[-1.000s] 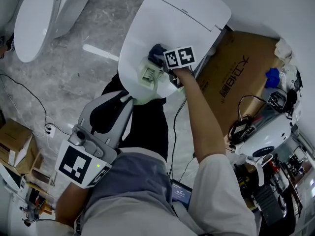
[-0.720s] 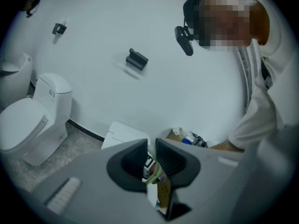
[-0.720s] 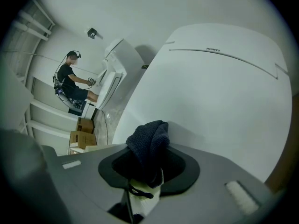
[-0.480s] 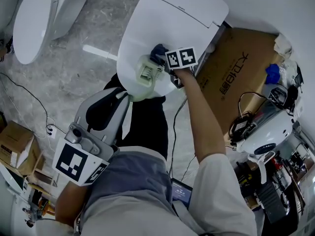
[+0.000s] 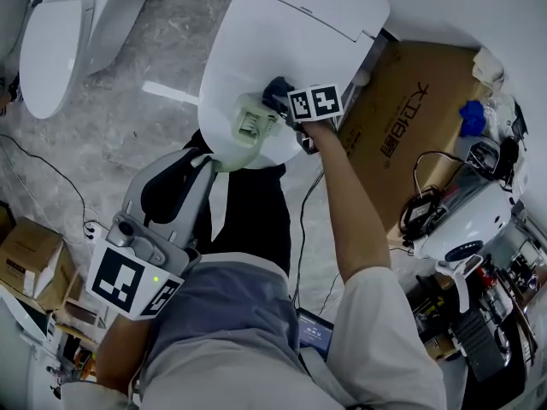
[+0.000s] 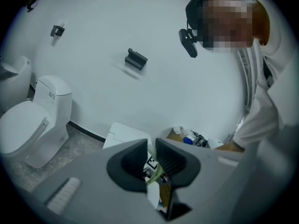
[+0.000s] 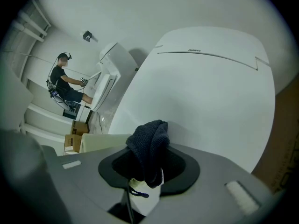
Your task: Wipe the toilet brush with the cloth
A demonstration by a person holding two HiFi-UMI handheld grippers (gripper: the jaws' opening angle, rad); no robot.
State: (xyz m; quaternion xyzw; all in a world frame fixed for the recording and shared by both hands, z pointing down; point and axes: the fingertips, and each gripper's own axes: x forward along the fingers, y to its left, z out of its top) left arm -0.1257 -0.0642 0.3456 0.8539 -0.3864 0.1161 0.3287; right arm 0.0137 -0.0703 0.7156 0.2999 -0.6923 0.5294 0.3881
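Toilet brush (image 5: 248,126), pale green with a ribbed, blocky head, lies over the front of the closed lid of a white toilet (image 5: 316,24), its thin pale handle running back toward the person. The left gripper (image 5: 215,167) has its jaws drawn nearly together and pinches that handle, which shows as a narrow pale strip between the dark pads in the left gripper view (image 6: 152,155). A dark knitted cloth (image 5: 275,88) sits just beside the brush head on its far right side; whether the two touch cannot be told. The right gripper (image 5: 289,108) has its jaws closed on the cloth, which bunches up out of them in the right gripper view (image 7: 148,148), with the brush's pale body just to its left. A brown cardboard box (image 5: 402,135) stands to the right of the toilet, and a second white toilet (image 5: 55,41) stands well apart on the grey floor at the left.
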